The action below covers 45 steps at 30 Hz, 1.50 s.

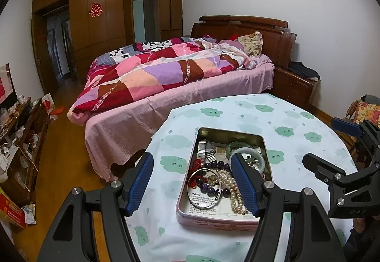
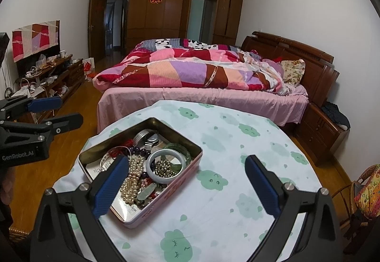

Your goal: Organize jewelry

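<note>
A pink metal tin [image 1: 213,221] [image 2: 171,193] sits on the round table and holds mixed jewelry: a pearl necklace [image 1: 231,187] [image 2: 134,174], a pale jade bangle [image 1: 257,156] [image 2: 152,167], a purple bead bracelet [image 1: 213,187], a silver bangle [image 1: 204,203], a metal watch [image 1: 205,149] [image 2: 148,137] and red cord. My left gripper [image 1: 193,181] is open and empty above the tin's left part. My right gripper [image 2: 187,187] is open and empty, its left finger over the tin's near corner. Each gripper shows in the other's view: the right one [image 1: 332,143], the left one [image 2: 64,110].
The table [image 2: 237,202] has a white cloth with green cloud prints. A bed [image 1: 166,77] with a patchwork quilt stands behind it, a wooden nightstand [image 2: 325,129] at the right. A cluttered low cabinet [image 2: 47,81] lines the left wall. A wicker chair [image 2: 365,193] stands at the right.
</note>
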Each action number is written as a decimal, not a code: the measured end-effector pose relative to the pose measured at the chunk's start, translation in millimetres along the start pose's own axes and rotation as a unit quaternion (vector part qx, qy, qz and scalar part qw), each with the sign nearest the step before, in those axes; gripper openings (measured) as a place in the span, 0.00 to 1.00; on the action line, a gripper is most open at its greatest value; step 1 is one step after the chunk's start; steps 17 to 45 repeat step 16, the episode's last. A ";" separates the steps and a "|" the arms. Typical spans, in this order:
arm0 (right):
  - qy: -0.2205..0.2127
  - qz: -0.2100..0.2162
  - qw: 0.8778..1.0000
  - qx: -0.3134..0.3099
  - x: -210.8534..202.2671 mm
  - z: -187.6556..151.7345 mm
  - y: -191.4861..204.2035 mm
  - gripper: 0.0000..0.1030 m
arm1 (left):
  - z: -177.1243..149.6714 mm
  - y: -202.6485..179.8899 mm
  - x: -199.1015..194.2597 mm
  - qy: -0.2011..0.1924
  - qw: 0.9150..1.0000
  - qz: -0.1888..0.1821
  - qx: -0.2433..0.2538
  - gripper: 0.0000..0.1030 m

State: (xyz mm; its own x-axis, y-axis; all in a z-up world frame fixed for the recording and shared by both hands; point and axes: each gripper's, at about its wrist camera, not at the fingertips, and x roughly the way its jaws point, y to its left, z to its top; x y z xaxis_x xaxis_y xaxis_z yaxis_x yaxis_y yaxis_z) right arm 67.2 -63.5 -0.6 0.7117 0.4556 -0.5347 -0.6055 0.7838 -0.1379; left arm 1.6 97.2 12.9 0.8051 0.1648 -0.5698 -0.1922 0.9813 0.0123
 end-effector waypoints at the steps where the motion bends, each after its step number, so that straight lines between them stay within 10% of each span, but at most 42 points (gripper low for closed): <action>1: 0.000 0.000 1.000 0.000 0.9 -1.8 0.2 0.97 | 0.1 0.1 0.2 0.000 1.000 0.002 0.000 0.66; 9: 0.001 0.000 1.000 0.000 0.4 -3.9 0.7 0.97 | -0.6 0.7 -0.7 -0.008 1.000 0.018 0.003 0.78; 45: 0.003 -0.001 1.000 0.000 3.3 -9.0 1.5 0.97 | -1.2 0.8 1.6 -0.005 1.000 0.012 0.002 0.78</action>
